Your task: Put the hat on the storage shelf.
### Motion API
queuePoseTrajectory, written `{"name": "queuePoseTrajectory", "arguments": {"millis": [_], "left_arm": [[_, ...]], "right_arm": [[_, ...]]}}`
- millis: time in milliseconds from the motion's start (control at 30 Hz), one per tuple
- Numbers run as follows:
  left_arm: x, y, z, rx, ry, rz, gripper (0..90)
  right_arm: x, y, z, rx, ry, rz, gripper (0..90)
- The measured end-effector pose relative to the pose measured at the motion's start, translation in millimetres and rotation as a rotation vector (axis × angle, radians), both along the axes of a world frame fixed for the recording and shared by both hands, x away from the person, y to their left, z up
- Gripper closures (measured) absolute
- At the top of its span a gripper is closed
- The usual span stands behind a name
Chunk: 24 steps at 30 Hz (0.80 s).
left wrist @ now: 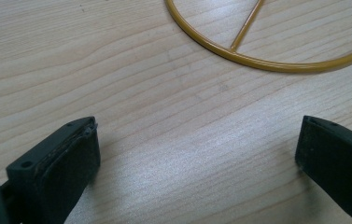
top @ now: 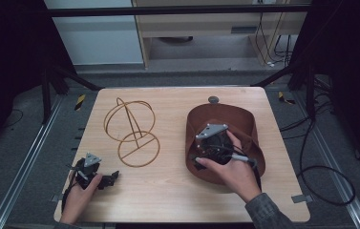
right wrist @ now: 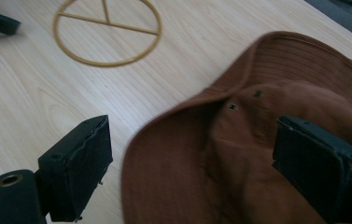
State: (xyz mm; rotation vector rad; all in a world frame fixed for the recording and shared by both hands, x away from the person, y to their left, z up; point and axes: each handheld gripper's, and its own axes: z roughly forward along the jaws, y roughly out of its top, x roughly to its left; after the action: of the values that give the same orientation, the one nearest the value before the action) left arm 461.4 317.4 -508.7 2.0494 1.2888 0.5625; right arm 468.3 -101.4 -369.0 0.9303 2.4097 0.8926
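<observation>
A light wooden table [top: 168, 191] with rounded corners stands on a grey floor [top: 20, 143], flanked by metal rails [top: 22, 167] and dark frame posts; loose black cables [top: 321, 171] lie on the floor to the right, and pale cabinets [top: 192, 28] line the far wall. The left gripper [top: 102, 179], held in the left hand [top: 79, 195], rests low at the table's near left corner with its jaws spread wide and nothing between them; in the left gripper view, bare wood grain lies between the jaws and the round base of a yellow wire stand [left wrist: 267, 56] sits just ahead of them. The stand [top: 132, 133] rises from that flat ring to an upright wire hoop. The right gripper [top: 201, 160], held in the right hand [top: 235, 171], hovers over a brown hat [top: 244, 119] lying on the table's right half. Its jaws are spread, one over bare wood beside the brim, the other over the crown [right wrist: 257, 121], with the hat's edge between them; whether either jaw touches the cloth cannot be told. A small grey disc [top: 213, 99] lies beyond the hat.
</observation>
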Motion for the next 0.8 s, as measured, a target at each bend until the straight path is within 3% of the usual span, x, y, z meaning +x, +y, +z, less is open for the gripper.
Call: {"name": "queuePoseTrajectory", "arguments": {"millis": [200, 267, 400, 467, 533, 800], "left_arm": [[0.3, 0.5, 0.0, 0.000, 0.001, -0.004, 0.0], [0.3, 0.8, 0.2, 0.003, 0.003, -0.007, 0.0], [0.4, 1.1, 0.2, 0.003, 0.003, -0.010, 0.0], [0.2, 0.9, 0.1, 0.002, 0.003, -0.008, 0.0], [-0.5, 0.6, 0.1, 0.002, 0.002, -0.003, 0.0], [-0.6, 0.2, 0.1, 0.002, 0.002, 0.000, 0.0]], "right_arm": [[13.8, -23.2, 15.0, -0.018, 0.022, -0.018, 10.5], [21.2, -33.7, 20.9, -0.047, 0.023, -0.034, 9.7], [27.4, -52.5, 25.8, -0.022, 0.055, -0.047, 8.9], [29.2, -56.9, 25.8, -0.021, 0.061, -0.039, 9.2], [35.3, -68.7, 23.9, -0.014, 0.103, -0.037, 11.1], [50.5, -88.3, 19.6, -0.054, 0.175, -0.046, 15.4]]}}
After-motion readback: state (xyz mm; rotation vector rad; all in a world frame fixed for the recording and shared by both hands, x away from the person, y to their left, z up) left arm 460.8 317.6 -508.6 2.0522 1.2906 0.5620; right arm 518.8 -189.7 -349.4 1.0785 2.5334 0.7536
